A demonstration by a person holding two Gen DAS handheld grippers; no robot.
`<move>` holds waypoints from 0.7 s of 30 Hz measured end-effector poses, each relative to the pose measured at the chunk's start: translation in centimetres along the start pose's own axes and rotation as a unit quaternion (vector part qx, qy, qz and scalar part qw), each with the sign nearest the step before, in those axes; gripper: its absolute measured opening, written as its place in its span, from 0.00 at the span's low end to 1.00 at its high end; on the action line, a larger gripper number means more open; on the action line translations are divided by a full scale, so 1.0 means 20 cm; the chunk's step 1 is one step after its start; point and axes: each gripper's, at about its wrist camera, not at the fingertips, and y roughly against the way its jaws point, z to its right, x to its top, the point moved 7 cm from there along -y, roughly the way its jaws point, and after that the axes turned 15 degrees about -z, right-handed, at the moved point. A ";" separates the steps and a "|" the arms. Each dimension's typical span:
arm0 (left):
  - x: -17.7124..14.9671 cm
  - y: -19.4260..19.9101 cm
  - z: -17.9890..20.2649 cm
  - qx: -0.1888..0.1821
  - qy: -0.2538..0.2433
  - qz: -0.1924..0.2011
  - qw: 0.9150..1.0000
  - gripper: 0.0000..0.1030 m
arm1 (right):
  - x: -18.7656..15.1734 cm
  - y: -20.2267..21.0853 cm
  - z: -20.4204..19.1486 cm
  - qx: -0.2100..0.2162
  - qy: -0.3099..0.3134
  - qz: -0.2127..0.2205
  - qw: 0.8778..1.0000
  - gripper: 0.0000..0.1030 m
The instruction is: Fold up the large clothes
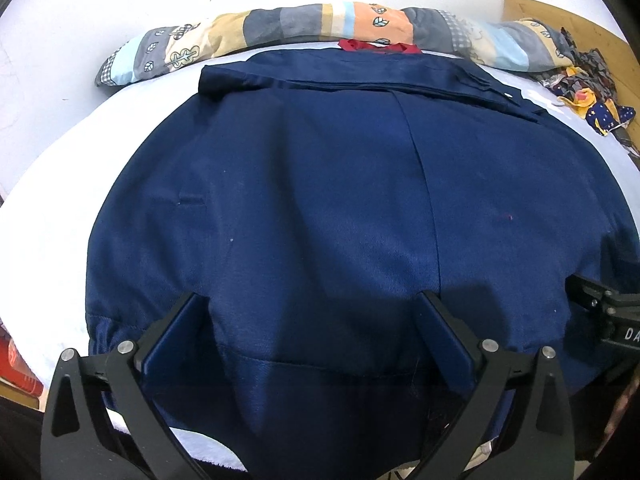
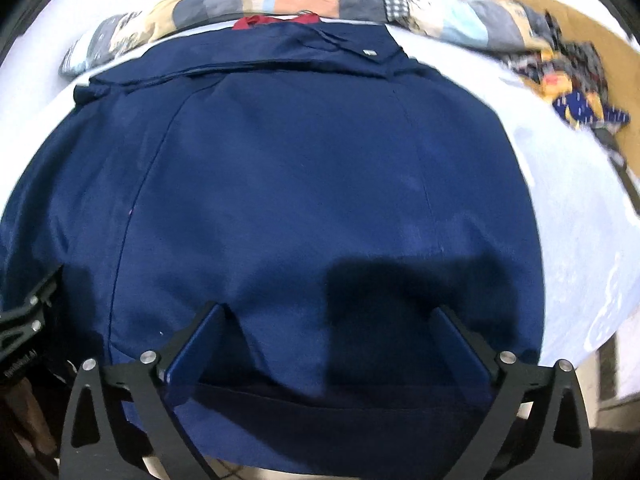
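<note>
Navy jacket [image 1: 320, 208] folded flat mid-frame, released from left gripper [image 1: 316, 344] and right gripper [image 2: 332, 344], both spread wide; further folds probably remaining.

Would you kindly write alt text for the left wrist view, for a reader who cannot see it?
A navy garment lies spread flat on a white bed, with the left gripper open just above its near hem. A patchwork pillow lies beyond it, and the right gripper shows at the right edge.

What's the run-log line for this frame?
garment: navy garment flat on white bed sheet | left gripper: open, above hem | right gripper: open, above hem | held: nothing
</note>
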 end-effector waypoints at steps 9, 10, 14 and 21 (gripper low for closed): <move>0.00 0.00 0.00 -0.001 0.000 -0.001 1.000 1.00 | -0.02 0.01 0.00 -0.001 -0.012 0.006 1.000 1.00; 0.00 0.00 0.00 0.000 0.000 -0.001 1.000 1.00 | -0.03 0.01 0.00 0.000 -0.014 0.008 1.000 1.00; 0.00 0.00 0.00 0.005 -0.002 -0.002 1.000 1.00 | -0.03 0.01 0.00 -0.001 -0.008 0.012 1.000 1.00; 0.02 0.05 -0.01 -0.003 -0.009 -0.013 1.000 1.00 | -0.01 0.15 -0.03 -0.037 0.019 0.031 0.999 0.97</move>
